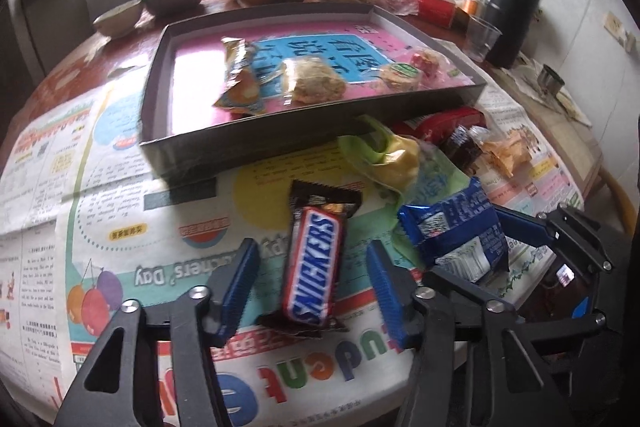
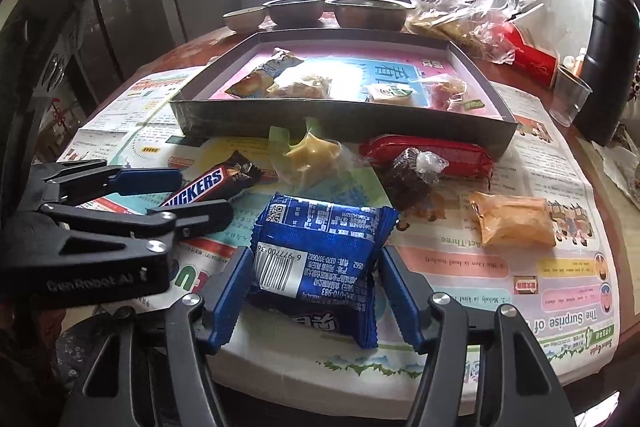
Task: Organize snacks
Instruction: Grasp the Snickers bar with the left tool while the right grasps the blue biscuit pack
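A Snickers bar [image 1: 314, 263] lies on the newspaper between the open fingers of my left gripper [image 1: 314, 269]; the pads stand apart from it on both sides. It also shows in the right wrist view [image 2: 208, 185]. A blue snack packet [image 2: 320, 263] lies between the open fingers of my right gripper [image 2: 314, 275], not clamped. It also shows in the left wrist view [image 1: 456, 231]. A shallow grey box [image 1: 192, 143] with a pink bottom holds several wrapped snacks. Loose snacks lie in front of it: a yellow-green packet [image 2: 310, 155], a red packet [image 2: 428, 149], a dark one [image 2: 412, 175] and an orange one [image 2: 512, 221].
Metal bowls [image 2: 368, 11] and a plastic bag of food [image 2: 464, 7] stand behind the box. A black flask [image 2: 608, 67], a clear cup [image 2: 568, 99] and a red carton [image 2: 528, 57] are at the right. The table edge is close below both grippers.
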A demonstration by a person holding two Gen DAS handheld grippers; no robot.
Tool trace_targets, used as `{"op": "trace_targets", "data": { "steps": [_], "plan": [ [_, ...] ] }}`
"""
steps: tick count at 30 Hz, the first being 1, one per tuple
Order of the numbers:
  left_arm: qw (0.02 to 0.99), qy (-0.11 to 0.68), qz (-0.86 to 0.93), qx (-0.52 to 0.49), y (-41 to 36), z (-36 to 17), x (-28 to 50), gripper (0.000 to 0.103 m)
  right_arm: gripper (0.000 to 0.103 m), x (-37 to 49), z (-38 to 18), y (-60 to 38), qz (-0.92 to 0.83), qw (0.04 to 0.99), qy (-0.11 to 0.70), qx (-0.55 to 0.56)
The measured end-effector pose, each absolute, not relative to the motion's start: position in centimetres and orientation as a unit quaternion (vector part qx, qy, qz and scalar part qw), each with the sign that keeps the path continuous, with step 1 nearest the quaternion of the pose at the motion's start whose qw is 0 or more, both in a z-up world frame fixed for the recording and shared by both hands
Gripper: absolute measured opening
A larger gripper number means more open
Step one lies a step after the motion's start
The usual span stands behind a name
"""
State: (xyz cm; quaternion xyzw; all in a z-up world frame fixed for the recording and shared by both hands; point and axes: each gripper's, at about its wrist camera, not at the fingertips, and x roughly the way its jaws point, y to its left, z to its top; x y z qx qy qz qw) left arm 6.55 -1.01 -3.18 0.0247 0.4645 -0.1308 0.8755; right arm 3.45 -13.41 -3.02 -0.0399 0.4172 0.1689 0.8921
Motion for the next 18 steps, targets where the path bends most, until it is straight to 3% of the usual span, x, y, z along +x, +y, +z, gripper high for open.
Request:
{"op": "trace_targets", "data": {
  "steps": [4,6,18],
  "plan": [
    [0.88,0.455,-0.133,0.036,-1.7,-3.2,6.7,0.043,0.063,3.5,-3.3,-13.0,0.17,0.894,0.411,-0.054],
    [0.883,0.45,-0.128,0.03,-1.5,-3.2,6.9,0.03,0.063,3.4,-3.4,-12.9,0.172,0.895,0.408,-0.059],
    [0.878,0.458,-0.138,-0.019,0.1,-2.6,6.3,0.029,0.054,3.1,-2.8,-13.5,0.212,0.892,0.397,-0.038]
  ]
}}
